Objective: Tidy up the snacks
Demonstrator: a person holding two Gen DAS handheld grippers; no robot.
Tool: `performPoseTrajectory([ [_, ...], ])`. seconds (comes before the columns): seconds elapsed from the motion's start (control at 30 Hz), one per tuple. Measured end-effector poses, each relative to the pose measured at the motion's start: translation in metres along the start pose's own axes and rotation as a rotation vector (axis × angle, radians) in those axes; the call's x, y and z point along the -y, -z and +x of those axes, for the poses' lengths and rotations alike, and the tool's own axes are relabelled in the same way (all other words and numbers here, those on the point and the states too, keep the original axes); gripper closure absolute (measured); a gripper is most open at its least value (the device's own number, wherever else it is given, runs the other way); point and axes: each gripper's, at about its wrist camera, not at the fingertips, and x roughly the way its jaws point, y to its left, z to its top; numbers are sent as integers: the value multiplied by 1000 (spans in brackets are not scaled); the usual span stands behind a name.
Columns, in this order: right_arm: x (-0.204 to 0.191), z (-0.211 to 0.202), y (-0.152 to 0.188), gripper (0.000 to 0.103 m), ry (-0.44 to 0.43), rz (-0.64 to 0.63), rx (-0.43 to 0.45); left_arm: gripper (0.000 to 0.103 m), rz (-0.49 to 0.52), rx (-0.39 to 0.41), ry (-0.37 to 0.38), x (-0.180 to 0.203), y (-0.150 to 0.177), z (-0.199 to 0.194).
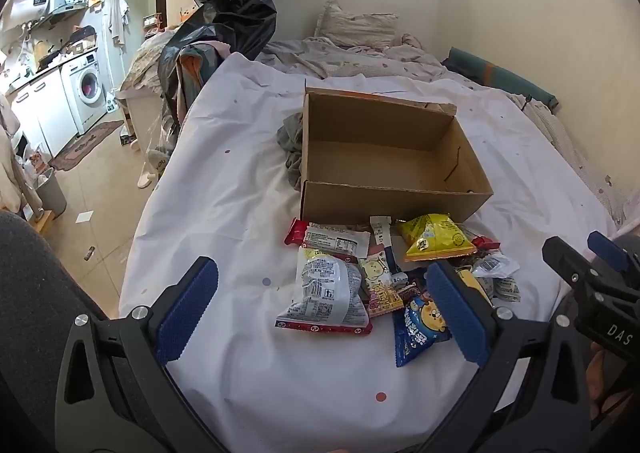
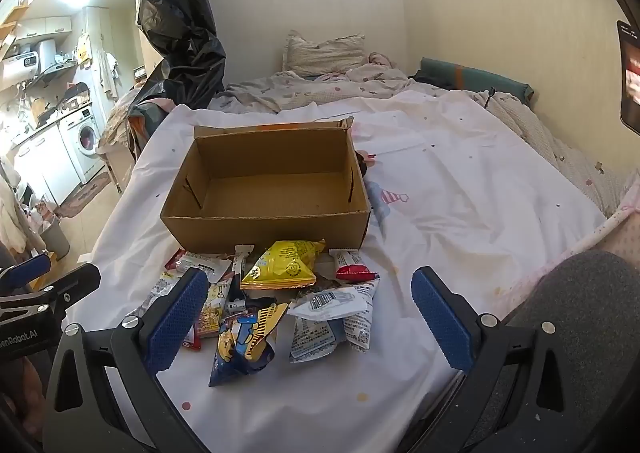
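Starting the snack sort beside the cardboard box.
Left tongs and right tongs hang released before it; next, grasp the yellow packet.

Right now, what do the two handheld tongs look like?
Both tongs, left and right, have black angular frames with silver screws and blue textured pads. White lettering marks the black bodies: "DAS" on the right one, "enRobot.AI" on the left.
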Motion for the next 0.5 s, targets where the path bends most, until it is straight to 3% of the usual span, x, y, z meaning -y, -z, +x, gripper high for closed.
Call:
performPoseTrajectory([
  [0.5,1,1,2,0,2,-5,1,0,-7,-1,1,-2,2,2],
])
